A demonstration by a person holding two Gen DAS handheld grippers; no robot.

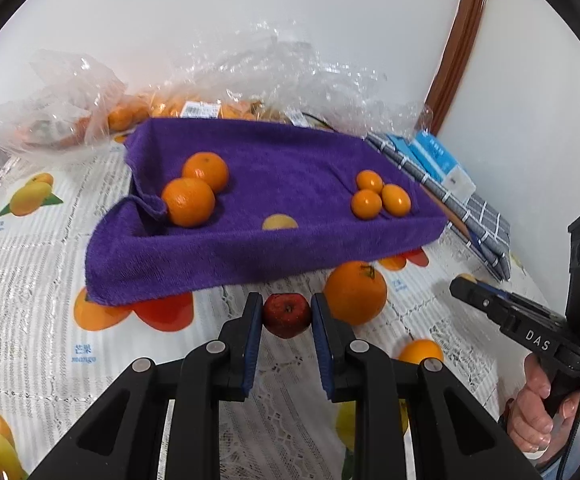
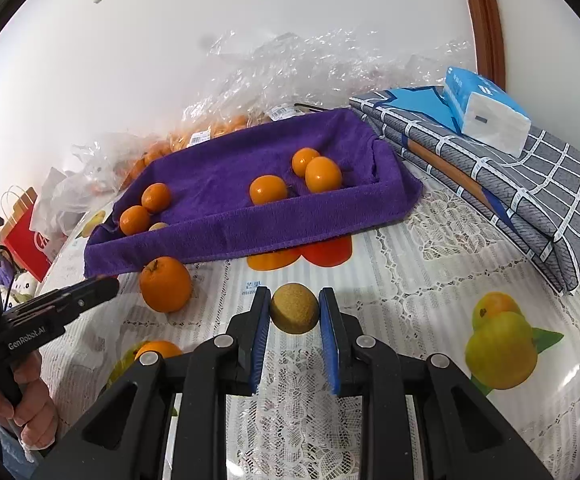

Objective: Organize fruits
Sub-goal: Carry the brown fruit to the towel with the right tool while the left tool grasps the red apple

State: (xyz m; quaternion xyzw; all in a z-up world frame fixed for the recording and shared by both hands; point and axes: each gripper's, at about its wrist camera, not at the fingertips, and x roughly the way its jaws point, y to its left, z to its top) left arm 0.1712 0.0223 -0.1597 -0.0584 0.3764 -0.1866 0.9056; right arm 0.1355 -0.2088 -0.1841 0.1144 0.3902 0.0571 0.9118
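Observation:
A purple towel-lined tray point(image 1: 290, 252) point(image 2: 249, 232) holds two mandarins point(image 1: 193, 192) point(image 2: 145, 208) on its left, three small kumquats point(image 1: 382, 198) point(image 2: 302, 176) on its right and a yellowish fruit point(image 1: 279, 222) behind the front wall. My left gripper point(image 1: 287, 314) is shut on a small red apple point(image 1: 287, 315) just in front of the tray. My right gripper point(image 2: 294, 308) is shut on a brown round fruit point(image 2: 294, 308). A large orange point(image 1: 355, 292) point(image 2: 165, 284) lies on the table before the tray, and another orange point(image 1: 420, 352) point(image 2: 157, 349) lies nearer me.
Clear plastic bags of oranges point(image 1: 169, 108) point(image 2: 209, 128) lie behind the tray. Folded grey checked cloth point(image 1: 470, 224) point(image 2: 510, 192) with a blue tissue pack point(image 2: 486, 108) sits at the right. A red paper bag point(image 2: 25, 236) stands far left. The tablecloth point(image 2: 410, 280) has printed fruit pictures.

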